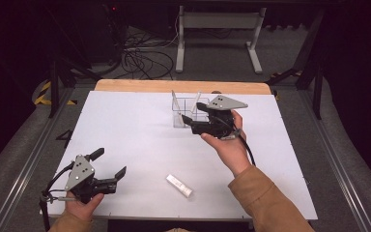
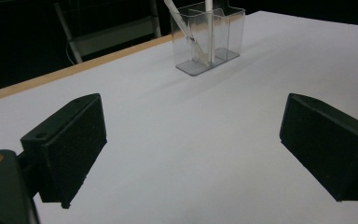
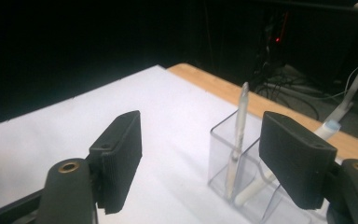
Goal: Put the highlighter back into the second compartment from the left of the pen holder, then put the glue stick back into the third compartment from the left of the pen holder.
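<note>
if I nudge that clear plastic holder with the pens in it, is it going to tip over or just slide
The clear holder probably slides on the smooth white table: its base looks flat and wide. It seems light, thin-walled plastic, so a push high up could tip it. The leaning pens stick out above the rim and may add to that, likely rattling or shifting.

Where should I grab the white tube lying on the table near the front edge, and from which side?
Grip the white tube around its middle, coming straight down from above. It lies flat and alone on the table, its long axis slanting, so turn the jaws to close across its narrow width. The open left gripper looks nearer.
</note>
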A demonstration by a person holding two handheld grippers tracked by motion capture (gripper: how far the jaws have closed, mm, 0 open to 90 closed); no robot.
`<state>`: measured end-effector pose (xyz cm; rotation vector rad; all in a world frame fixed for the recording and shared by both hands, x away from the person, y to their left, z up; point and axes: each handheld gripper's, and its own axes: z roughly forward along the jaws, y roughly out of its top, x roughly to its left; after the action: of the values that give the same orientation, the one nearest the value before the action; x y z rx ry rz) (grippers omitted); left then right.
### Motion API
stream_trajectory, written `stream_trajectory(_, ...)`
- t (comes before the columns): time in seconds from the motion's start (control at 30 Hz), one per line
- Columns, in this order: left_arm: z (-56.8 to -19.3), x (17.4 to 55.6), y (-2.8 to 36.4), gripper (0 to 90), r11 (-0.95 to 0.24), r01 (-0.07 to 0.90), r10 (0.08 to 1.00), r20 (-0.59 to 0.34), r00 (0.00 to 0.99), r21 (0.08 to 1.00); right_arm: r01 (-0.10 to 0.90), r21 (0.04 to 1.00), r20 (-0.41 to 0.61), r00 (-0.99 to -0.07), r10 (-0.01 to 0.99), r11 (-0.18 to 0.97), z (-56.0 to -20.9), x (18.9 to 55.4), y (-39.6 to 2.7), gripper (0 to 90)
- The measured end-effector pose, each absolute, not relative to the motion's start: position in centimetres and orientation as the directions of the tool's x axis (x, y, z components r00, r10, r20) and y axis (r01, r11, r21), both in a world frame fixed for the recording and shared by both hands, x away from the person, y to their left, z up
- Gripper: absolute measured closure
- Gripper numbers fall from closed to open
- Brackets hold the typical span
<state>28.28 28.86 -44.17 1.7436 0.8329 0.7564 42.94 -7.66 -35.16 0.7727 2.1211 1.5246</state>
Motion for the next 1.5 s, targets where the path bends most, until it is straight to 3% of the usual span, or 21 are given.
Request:
stream_trajectory(0.77,-44.2,28.4,28.7,7.8,-0.25,0.179,0.817,0.109,0.566,0.952,0.249,0.868,-0.034,-0.833,0.552,0.429,-36.2,37.9,-8.1,30.3)
stream_trajectory(1.5,-44.2,28.3,28.6,7.8,-0.251,0.181,0.817,0.107,0.567,0.951,0.289,0.752,-0.021,-0.887,0.461,0.592,-38.5,35.4,-7.3,32.1)
